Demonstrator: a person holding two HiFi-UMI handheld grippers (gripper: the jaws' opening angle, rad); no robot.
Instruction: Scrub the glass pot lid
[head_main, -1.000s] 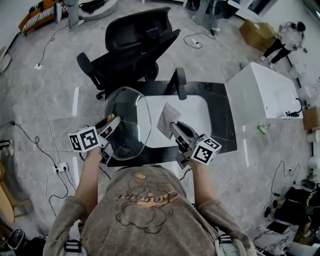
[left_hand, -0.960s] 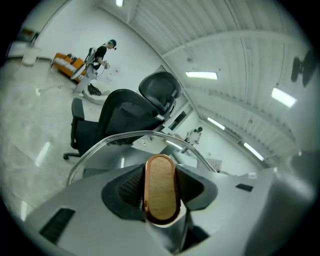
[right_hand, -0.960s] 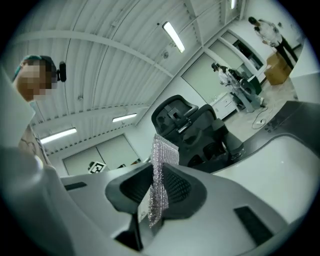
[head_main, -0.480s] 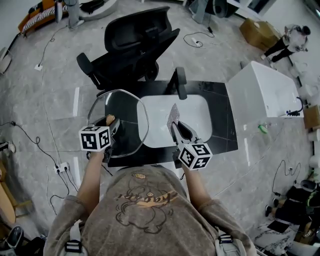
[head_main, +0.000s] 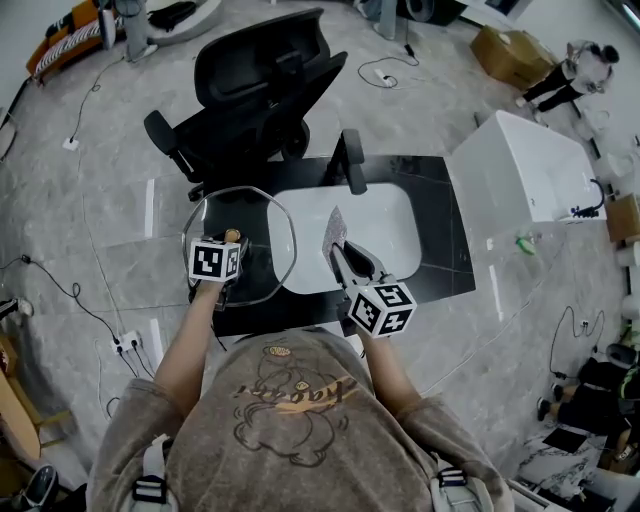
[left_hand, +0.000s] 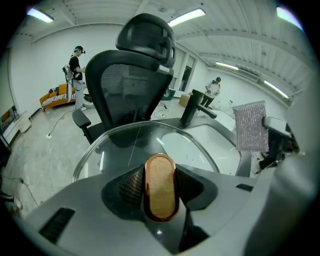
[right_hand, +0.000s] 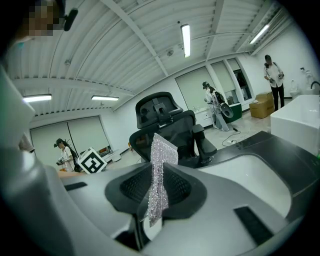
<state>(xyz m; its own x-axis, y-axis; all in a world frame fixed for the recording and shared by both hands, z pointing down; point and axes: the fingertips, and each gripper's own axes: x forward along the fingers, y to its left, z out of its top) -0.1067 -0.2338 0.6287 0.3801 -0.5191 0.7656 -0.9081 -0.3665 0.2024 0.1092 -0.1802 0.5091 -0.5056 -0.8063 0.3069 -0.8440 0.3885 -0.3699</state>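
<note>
The glass pot lid (head_main: 258, 232) hangs low at the left rim of the sink (head_main: 385, 235), over the dark surface (head_main: 440, 225). The fingers of the left gripper (head_main: 229, 243) are clamped on its wooden knob (left_hand: 160, 186). The right gripper (head_main: 338, 252) pinches a silvery scrub cloth (right_hand: 161, 170) upright, apart from the glass. Scrubbing looks about to start: next, press the cloth onto the glass and rub, gripping the knob firmly.

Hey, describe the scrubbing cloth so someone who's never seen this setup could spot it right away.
Find the white sink sunk in the black counter. Over its near left edge, the right claw pinches a small scrubbing cloth standing upright. It is silvery, sparkly mesh, unlike the clear glass lid beside it.
</note>
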